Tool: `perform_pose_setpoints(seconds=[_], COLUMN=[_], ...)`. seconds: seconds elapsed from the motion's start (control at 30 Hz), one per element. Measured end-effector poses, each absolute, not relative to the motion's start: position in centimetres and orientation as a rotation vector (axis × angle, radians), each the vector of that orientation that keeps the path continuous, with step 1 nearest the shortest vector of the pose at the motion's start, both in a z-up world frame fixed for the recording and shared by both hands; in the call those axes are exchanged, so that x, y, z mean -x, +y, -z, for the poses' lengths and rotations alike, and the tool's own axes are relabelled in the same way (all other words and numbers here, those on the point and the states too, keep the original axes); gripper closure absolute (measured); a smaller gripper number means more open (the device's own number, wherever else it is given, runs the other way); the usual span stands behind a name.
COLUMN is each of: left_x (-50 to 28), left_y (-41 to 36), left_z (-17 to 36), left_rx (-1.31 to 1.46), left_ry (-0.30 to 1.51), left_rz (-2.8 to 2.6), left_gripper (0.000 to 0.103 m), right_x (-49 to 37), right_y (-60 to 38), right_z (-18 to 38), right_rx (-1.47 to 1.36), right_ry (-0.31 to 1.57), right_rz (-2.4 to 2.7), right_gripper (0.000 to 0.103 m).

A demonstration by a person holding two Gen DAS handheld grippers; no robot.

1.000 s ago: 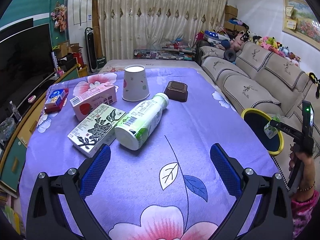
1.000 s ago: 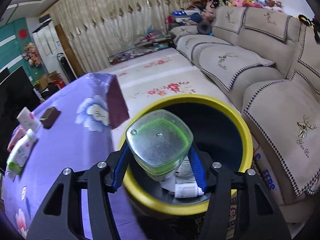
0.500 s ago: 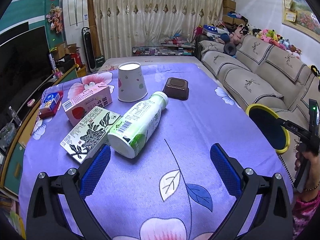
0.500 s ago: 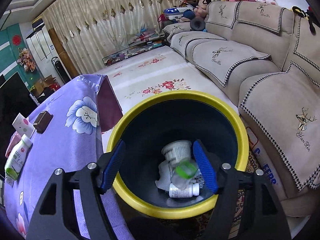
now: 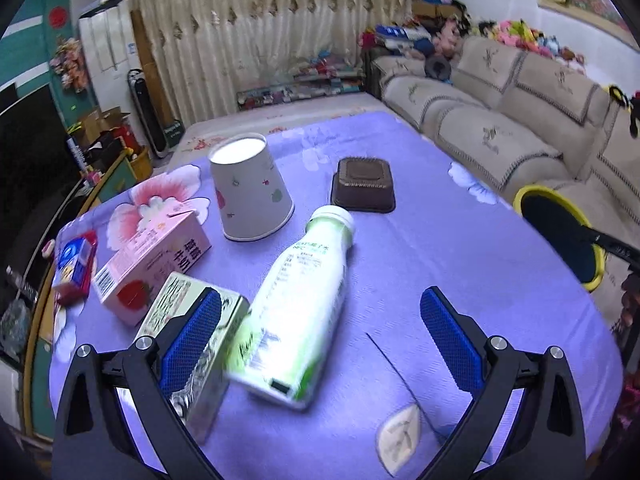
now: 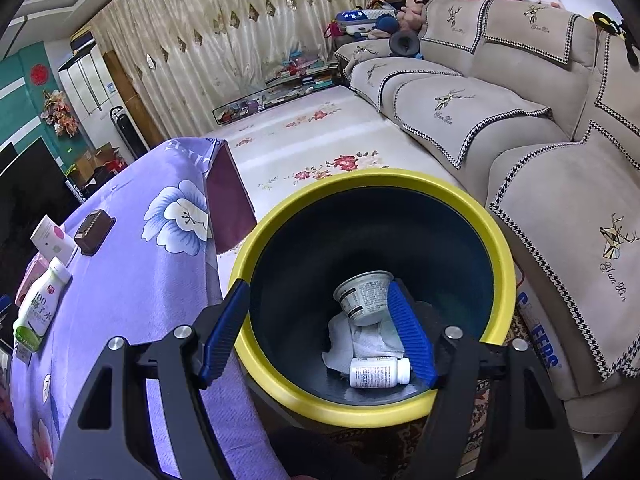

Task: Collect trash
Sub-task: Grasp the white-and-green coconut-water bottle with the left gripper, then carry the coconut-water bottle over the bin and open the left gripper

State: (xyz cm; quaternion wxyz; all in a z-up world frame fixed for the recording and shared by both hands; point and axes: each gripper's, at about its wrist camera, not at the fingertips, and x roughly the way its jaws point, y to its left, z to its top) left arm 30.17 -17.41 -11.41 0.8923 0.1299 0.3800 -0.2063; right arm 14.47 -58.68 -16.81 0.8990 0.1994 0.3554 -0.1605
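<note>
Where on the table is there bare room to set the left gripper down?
Bare cloth lies right of the bottle, from the brown tray out to the table edge by the bin. Left is crowded: green carton, pink carton, paper cup.

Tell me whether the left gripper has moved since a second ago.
Yes. The left gripper has advanced toward the white bottle, which now lies between its open fingers, nearer than the upturned paper cup.
</note>
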Motion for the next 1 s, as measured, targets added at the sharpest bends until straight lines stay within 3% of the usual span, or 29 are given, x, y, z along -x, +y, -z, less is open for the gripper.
perform_pose_setpoints(seconds=[0.37,0.53,1.0], left_x=[-34.8,-35.6,-30.4], left_y=[-19.9,-21.0,-26.3], left_z=[14.9,16.1,14.5], left_rx=[-0.383,-0.427,-0.44], left_ry=[0.92,0.975,0.936], left_rz=[0.488,0.486,0.627], left_gripper=[0.023,0.049,0.05], right_x=[-15.1,-15.2,-12.9], right_y=[-57.8,-57.9,-59.1], right_z=[17.4,17.7,16.9], right_rx=[-0.404,-0.407,-0.441], right_ry=[0.759,0.768,0.729], right_rz=[0.307,0.303,0.314], right_gripper=[0.035,0.035,0.035])
